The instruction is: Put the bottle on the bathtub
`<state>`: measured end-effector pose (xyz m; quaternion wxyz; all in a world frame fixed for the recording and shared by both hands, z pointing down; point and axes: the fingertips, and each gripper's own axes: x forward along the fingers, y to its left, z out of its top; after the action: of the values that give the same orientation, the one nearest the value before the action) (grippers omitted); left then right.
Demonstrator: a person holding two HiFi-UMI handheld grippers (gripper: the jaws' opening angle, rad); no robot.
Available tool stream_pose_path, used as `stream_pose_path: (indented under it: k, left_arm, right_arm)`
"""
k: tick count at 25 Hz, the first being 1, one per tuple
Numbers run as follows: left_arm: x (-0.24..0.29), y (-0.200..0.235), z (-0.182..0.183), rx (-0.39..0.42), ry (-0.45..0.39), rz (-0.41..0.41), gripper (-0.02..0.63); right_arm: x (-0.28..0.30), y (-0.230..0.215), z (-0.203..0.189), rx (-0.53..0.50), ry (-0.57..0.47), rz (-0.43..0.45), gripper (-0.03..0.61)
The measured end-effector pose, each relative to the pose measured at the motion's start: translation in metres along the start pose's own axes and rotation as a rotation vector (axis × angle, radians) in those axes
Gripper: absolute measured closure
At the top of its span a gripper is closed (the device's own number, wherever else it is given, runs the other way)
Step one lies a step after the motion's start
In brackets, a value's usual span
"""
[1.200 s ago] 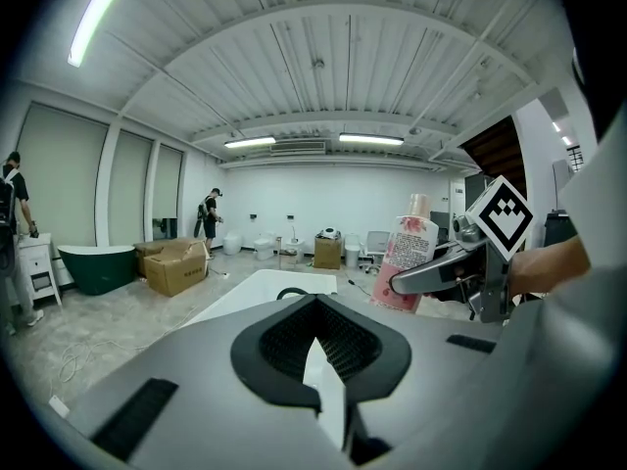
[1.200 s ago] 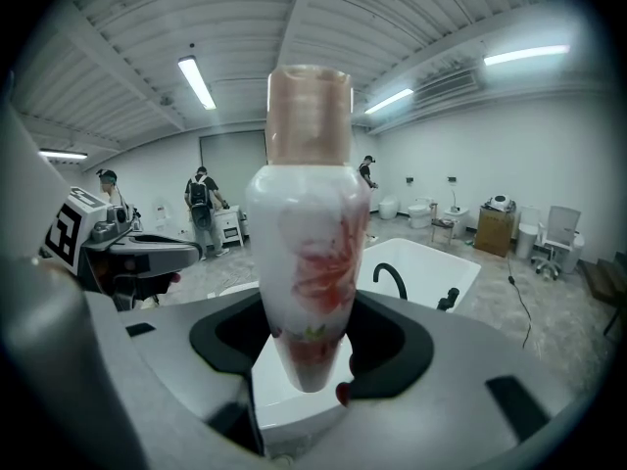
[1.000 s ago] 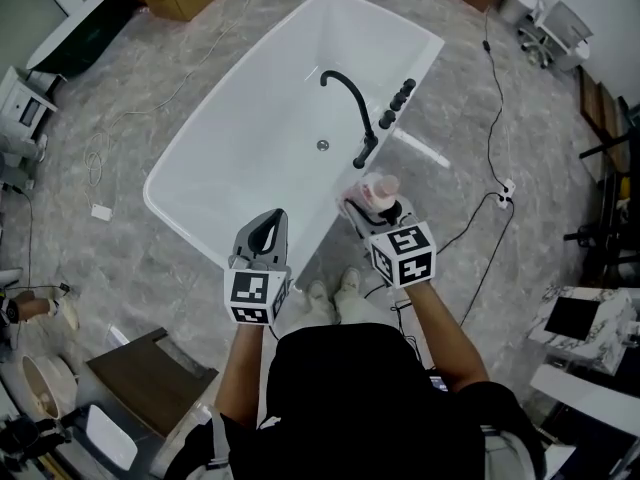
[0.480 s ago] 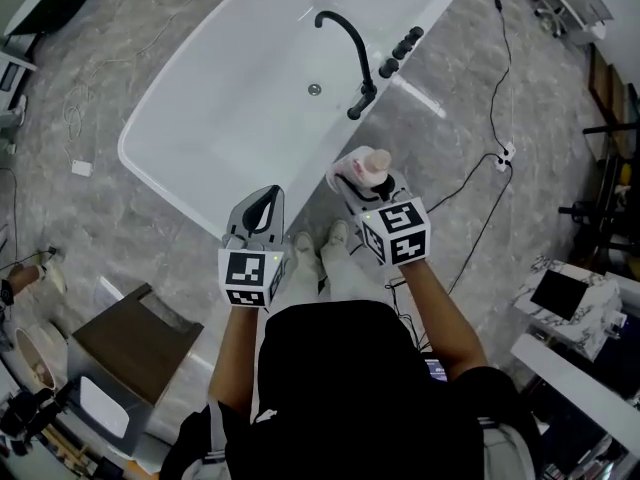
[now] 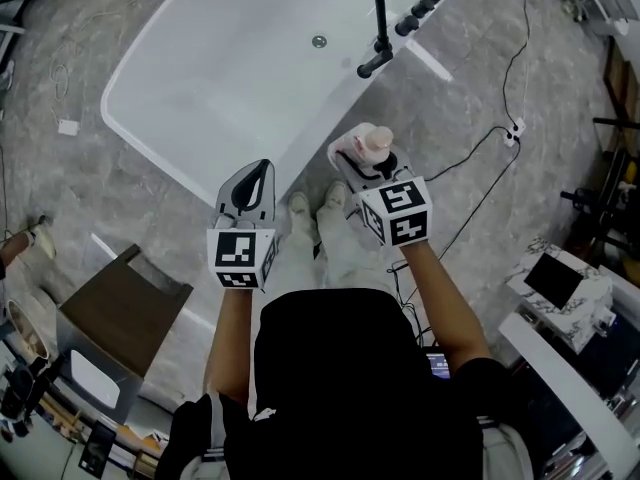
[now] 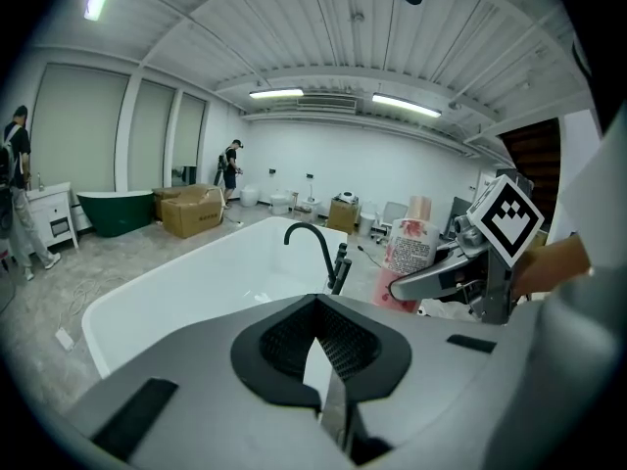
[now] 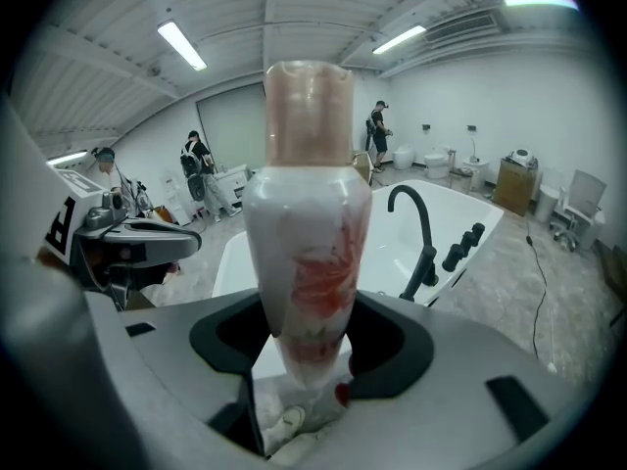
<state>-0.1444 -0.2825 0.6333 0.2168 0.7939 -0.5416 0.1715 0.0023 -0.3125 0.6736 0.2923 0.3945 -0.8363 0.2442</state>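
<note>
A white bottle with red print and a pinkish cap (image 5: 372,146) stands upright between the jaws of my right gripper (image 5: 362,163), which is shut on it. In the right gripper view the bottle (image 7: 309,233) fills the middle. The white bathtub (image 5: 150,153) lies ahead with a black arched faucet (image 5: 378,18) on its right rim. My left gripper (image 5: 252,176) hovers over the floor just short of the tub's near rim, shut and holding nothing. The left gripper view shows the bottle (image 6: 409,258) to the right and the tub (image 6: 176,292) beyond the jaws.
The person's shoes (image 5: 315,208) stand on grey marble floor between the grippers. A black cable (image 5: 490,148) runs across the floor on the right. A dark wooden cabinet (image 5: 120,313) sits at lower left. People, cardboard boxes (image 6: 191,209) and a green tub (image 6: 113,209) are far behind.
The tub has slid up and away in the head view, so both grippers now hang farther from its near rim. The bottle stays in the right gripper.
</note>
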Motion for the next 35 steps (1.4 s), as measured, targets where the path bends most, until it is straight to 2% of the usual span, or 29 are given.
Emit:
stream_pose_path:
  k: [16, 20, 28, 35]
  left_arm:
    - [0.024, 0.009, -0.088, -0.018, 0.112, -0.008, 0.601]
    - [0.029, 0.009, -0.102, -0.036, 0.131, -0.012, 0.601]
    - [0.037, 0.007, -0.128, -0.049, 0.172, -0.027, 0.601]
    - [0.049, 0.019, -0.131, -0.099, 0.171, -0.001, 0.601]
  right_arm:
    - [0.091, -0.002, -0.064, -0.032, 0.108, 0.042, 0.337]
    - [0.115, -0.007, -0.072, -0.029, 0.120, 0.032, 0.337]
    - [0.160, -0.015, -0.089, -0.095, 0.129, 0.010, 0.337]
    - [0.185, -0.015, -0.096, -0.128, 0.129, 0.021, 0.337]
